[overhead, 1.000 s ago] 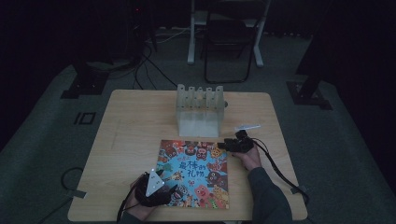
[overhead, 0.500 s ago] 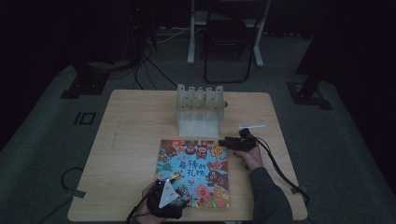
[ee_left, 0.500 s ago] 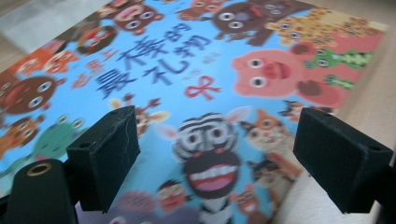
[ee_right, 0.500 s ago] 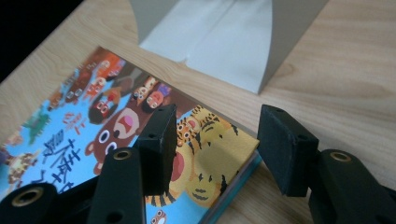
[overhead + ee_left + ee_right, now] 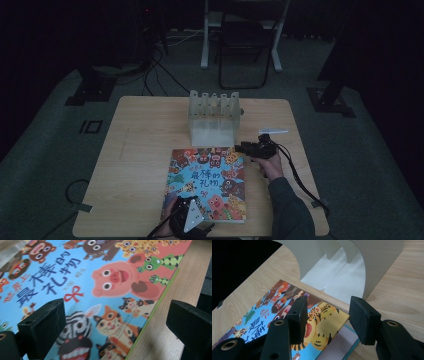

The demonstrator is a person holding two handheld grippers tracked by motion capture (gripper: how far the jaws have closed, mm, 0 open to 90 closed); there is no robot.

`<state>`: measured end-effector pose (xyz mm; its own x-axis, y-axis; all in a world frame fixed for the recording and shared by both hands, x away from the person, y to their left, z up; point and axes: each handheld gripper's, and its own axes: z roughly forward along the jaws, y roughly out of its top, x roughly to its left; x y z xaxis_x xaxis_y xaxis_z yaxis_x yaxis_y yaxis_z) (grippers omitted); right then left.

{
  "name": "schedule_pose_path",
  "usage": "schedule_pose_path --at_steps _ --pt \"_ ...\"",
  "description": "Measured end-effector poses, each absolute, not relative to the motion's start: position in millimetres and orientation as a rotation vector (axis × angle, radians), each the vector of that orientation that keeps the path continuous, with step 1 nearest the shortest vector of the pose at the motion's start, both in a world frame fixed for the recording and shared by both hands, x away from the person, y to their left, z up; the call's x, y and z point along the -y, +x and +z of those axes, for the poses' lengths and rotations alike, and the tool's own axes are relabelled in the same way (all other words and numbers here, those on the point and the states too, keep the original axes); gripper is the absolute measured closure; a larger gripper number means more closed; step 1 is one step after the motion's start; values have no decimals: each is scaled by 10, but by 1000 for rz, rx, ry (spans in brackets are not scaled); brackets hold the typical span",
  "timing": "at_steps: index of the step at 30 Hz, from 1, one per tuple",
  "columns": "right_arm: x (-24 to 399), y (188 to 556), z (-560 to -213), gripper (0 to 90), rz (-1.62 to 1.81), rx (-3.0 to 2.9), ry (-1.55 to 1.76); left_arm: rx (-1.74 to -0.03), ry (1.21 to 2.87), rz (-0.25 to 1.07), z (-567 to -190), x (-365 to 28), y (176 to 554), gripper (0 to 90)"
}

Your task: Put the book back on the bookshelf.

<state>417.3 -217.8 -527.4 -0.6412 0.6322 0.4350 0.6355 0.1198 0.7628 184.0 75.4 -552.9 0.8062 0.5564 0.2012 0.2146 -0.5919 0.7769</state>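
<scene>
1. A dim room with cables on the floor surrounds a pale wooden desk (image 5: 140, 150).
2. The left gripper (image 5: 186, 216) hovers at the picture book's (image 5: 207, 182) near edge; its fingers (image 5: 42, 327) have just been opening and stand released, straddling the cover's corner without pressing on it.
3. The book lies flat at the desk's front centre, just before a white divider rack (image 5: 213, 117).
4. The right gripper (image 5: 242, 147) sits at the book's far right corner, its fingers (image 5: 298, 315) half-closed around the raised cover corner; I cannot tell whether they press on it.
</scene>
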Motion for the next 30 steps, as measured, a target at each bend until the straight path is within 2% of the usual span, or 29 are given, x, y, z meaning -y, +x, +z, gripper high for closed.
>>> schedule_pose_path --at_steps 7,8,18,27,30 --pt "2174 4160 -5220 491 -1631 2336 -1321 -562 2203 586 -5593 -598 1876 30" --pt "2174 4160 -5220 492 -1631 2336 -1321 -561 2209 645 -5597 -561 1894 30" --pt "2123 4121 -5003 491 -1690 2367 -1269 -561 2128 688 -5444 -588 1885 102" --pt "2057 4070 -4872 455 -1697 2411 -1251 -532 2081 760 -5312 -608 1793 117" --pt "2038 4024 -4871 455 -1667 2446 -1238 -540 2061 748 -5283 -636 1794 118"
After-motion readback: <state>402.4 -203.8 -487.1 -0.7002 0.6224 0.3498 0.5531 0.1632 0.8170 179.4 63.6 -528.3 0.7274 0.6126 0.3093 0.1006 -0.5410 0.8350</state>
